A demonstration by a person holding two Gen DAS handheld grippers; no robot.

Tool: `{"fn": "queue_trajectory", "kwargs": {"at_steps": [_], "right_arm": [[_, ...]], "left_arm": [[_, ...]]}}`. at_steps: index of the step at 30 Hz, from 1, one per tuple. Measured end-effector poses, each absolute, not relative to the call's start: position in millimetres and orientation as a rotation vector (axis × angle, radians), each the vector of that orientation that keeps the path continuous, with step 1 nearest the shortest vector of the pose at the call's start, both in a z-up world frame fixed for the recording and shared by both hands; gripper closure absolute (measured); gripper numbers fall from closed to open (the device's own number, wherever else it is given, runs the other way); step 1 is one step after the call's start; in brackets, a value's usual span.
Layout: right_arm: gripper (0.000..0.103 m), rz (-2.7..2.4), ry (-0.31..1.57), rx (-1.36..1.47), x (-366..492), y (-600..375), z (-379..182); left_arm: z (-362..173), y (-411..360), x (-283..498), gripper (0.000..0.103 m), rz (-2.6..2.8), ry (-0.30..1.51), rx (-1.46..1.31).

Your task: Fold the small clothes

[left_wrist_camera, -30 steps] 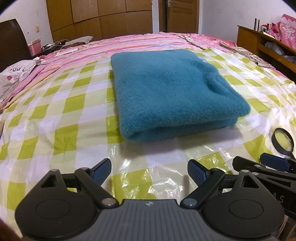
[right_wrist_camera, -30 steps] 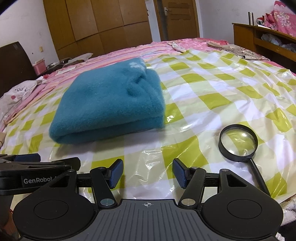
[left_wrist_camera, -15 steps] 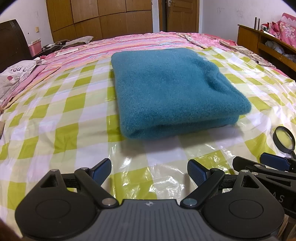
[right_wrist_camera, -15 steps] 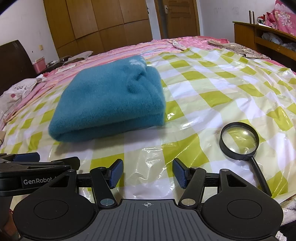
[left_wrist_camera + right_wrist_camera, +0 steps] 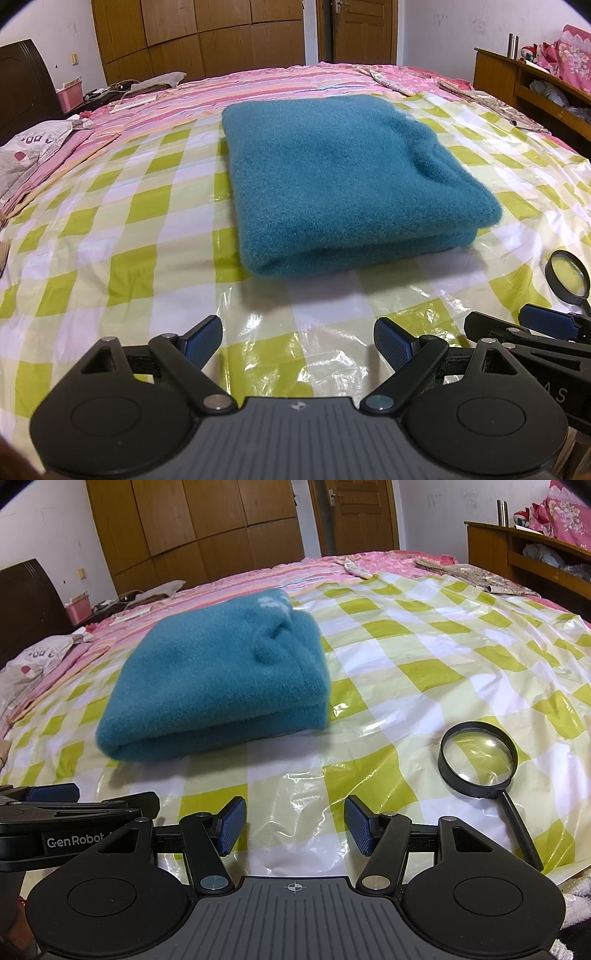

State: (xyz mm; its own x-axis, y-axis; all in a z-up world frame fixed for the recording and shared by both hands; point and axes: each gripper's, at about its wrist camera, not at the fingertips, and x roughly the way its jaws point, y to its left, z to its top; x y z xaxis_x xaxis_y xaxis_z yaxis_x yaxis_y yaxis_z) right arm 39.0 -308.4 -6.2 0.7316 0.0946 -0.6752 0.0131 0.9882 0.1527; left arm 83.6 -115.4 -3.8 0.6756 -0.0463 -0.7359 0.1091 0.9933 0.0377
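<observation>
A teal fleece garment (image 5: 343, 181) lies folded in a thick rectangle on the green-and-white checked plastic sheet (image 5: 110, 258); it also shows in the right wrist view (image 5: 218, 679). My left gripper (image 5: 297, 341) is open and empty, just short of the garment's near folded edge. My right gripper (image 5: 293, 825) is open and empty, in front of the garment's near right corner. Each gripper shows at the edge of the other's view: the right one (image 5: 532, 332) and the left one (image 5: 74, 812).
A black magnifying glass (image 5: 480, 760) lies on the sheet right of my right gripper. The bed's pink striped cover (image 5: 258, 85) lies beyond the sheet. A wooden shelf (image 5: 524, 550) stands at the right, wardrobes and a door behind.
Both grippers have drifted slightly, so the garment sits a little differently in view. The jaws stay open. The garment has not moved on the sheet.
</observation>
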Motion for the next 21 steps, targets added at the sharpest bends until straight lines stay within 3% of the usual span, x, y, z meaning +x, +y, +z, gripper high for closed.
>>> {"fn": "queue_trajectory", "kwargs": {"at_steps": [21], "right_arm": [[0.044,0.041,0.766,0.14,39.4,-308.8,-10.6]], "left_arm": [[-7.9,-116.3,86.2,0.009,-0.084,0.851,0.08]]}}
